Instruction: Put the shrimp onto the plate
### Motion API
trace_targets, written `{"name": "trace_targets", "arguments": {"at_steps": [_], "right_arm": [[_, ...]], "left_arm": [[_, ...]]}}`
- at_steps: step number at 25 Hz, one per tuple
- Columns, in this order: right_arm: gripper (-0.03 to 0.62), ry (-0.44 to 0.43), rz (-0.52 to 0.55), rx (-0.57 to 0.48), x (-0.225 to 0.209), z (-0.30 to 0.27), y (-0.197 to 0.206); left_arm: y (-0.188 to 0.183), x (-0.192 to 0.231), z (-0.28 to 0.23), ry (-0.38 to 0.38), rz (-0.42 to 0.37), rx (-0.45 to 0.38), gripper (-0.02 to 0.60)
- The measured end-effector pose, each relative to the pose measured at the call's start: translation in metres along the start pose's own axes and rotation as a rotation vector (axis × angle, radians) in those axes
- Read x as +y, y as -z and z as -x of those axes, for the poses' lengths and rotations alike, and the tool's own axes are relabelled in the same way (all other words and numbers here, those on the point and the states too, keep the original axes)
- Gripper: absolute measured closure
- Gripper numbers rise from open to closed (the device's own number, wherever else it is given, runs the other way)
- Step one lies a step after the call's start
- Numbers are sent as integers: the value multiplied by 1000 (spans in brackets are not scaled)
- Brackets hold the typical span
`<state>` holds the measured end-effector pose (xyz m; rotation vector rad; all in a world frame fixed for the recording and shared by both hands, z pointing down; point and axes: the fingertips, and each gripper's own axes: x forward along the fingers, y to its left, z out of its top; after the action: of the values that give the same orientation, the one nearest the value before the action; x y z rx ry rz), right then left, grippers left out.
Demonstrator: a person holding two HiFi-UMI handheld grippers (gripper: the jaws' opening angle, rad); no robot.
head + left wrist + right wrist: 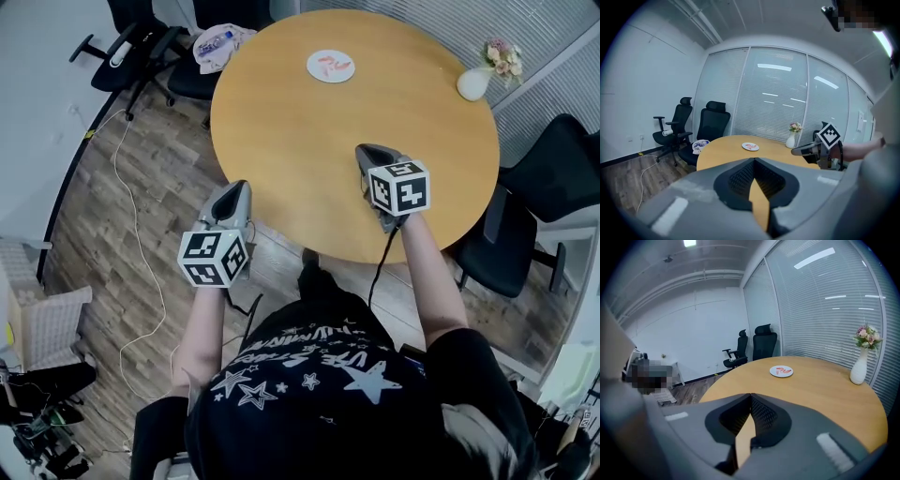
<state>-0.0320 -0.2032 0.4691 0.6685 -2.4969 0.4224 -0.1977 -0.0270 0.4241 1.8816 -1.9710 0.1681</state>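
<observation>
The left gripper (235,187) was held at the near-left rim of the round wooden table (309,159); in the left gripper view its jaws were closed, the tips meeting at the front (754,160), with only a thin wedge of tabletop showing behind them and nothing caught there. The right gripper (365,151) hung over the near part of the table, well apart from the left one; in the right gripper view its jaws were likewise pressed together at the tips (750,395) and held nothing; neither gripper could be seen to touch the wood.

The shrimp (334,66), pink-red pieces, lay on the small white plate (315,60) on the far side of the table, well away from both grippers; the same plate (774,372) showed beyond the right gripper's closed tips, and farther off in the left gripper view (746,148).

A white vase (473,84) with pale flowers stood near the far-right edge; black office chairs (141,52) stood past the table on the left; a white cable (131,220) trailed over the wood floor.
</observation>
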Motion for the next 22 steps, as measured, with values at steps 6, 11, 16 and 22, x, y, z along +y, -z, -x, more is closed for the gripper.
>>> {"name": "trace_targets", "arguments": {"at_steps": [6,11,16,22], "right_arm": [[591,-28,9,-14,41,26,20],[591,-34,25,-25,68,56,39],[591,-33,20,-56,88,91,55],[592,-28,24,-71,111,134,79]], "left_arm": [[28,-14,48,-14,14,-7,580],[41,-29,88,-25,18,-38,580],[54,-49,126,-27,3,-55,580],[72,-71,173,-44,4,-71,580]]}}
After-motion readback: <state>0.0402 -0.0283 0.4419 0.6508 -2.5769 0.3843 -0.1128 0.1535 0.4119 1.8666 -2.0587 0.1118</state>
